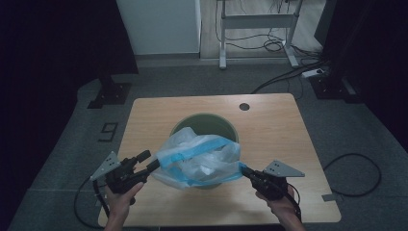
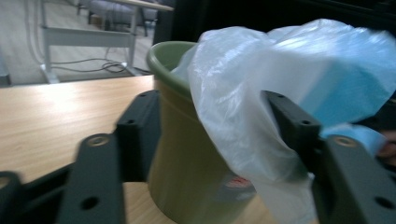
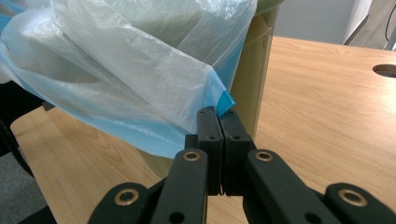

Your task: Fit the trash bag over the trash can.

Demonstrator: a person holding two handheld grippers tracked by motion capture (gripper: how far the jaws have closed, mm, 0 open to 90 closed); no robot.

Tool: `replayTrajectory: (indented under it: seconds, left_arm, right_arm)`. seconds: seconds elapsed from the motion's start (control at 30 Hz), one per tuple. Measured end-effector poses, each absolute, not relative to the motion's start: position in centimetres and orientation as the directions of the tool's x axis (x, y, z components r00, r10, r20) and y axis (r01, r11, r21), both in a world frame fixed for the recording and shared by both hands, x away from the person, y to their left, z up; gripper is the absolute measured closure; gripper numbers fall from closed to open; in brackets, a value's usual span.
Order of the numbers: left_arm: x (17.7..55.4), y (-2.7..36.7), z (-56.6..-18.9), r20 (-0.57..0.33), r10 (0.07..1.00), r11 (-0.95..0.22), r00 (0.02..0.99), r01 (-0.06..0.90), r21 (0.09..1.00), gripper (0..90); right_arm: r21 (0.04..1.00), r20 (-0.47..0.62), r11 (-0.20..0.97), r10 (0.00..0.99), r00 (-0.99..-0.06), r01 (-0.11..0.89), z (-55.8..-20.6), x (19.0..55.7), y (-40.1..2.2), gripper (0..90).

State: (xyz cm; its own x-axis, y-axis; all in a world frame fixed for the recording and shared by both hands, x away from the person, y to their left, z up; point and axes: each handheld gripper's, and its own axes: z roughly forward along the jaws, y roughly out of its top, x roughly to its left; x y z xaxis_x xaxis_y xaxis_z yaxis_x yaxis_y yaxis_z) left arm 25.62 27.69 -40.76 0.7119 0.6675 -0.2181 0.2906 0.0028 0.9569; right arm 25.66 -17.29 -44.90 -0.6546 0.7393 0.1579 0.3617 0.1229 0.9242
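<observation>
Right hand-held gripper pinches plastic bag edge.

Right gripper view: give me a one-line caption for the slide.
Right gripper shut on the blue hem of the plastic bag, stretched beside the green bin on the wooden table.

A lab or test room is indicated: grey carpet, trailing cables and a desk frame at twelve o'clock, beyond the wooden tabletop.
</observation>
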Motion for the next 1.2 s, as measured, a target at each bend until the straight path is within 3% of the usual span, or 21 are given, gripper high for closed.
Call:
replayTrajectory:
  seconds: [0.23, 0.47, 0.73, 0.93, 1.1, 1.2]
  left_arm:
    - [24.2, 28.1, -38.5, -0.155, 0.668, -0.033, 0.728, 0.238, 0.971, 28.8]
    - [24.4, 27.8, -37.9, -0.159, 0.614, -0.020, 0.773, 0.216, 0.976, 13.5]
    - [23.4, 24.1, -35.8, -0.026, 0.580, -0.184, 0.814, 0.162, 0.969, 2.0]
    - [23.2, 22.8, -35.2, 0.027, 0.602, -0.246, 0.798, 0.153, 0.957, 6.2]
    - [24.2, 21.9, -35.1, 0.037, 0.598, -0.300, 0.800, 0.181, 0.936, 21.1]
    - [24.7, 21.4, -35.2, 0.047, 0.608, -0.317, 0.793, 0.188, 0.930, 35.6]
  right_arm:
    - [0.926, 0.146, 0.133, 0.735, -0.662, 0.352, -44.2, 25.5, -17.2, 87.8]
    - [0.921, 0.146, 0.139, 0.740, -0.656, 0.363, -43.8, 25.6, -17.1, 88.9]
    - [0.921, 0.124, 0.164, 0.738, -0.663, 0.354, -42.5, 25.1, -16.2, 89.1]
    - [0.919, 0.123, 0.167, 0.739, -0.662, 0.357, -42.2, 25.0, -16.2, 89.1]
    - [0.917, 0.131, 0.163, 0.741, -0.659, 0.365, -42.2, 25.2, -16.3, 89.1]
    - [0.917, 0.131, 0.163, 0.740, -0.659, 0.365, -42.2, 25.2, -16.2, 89.1]
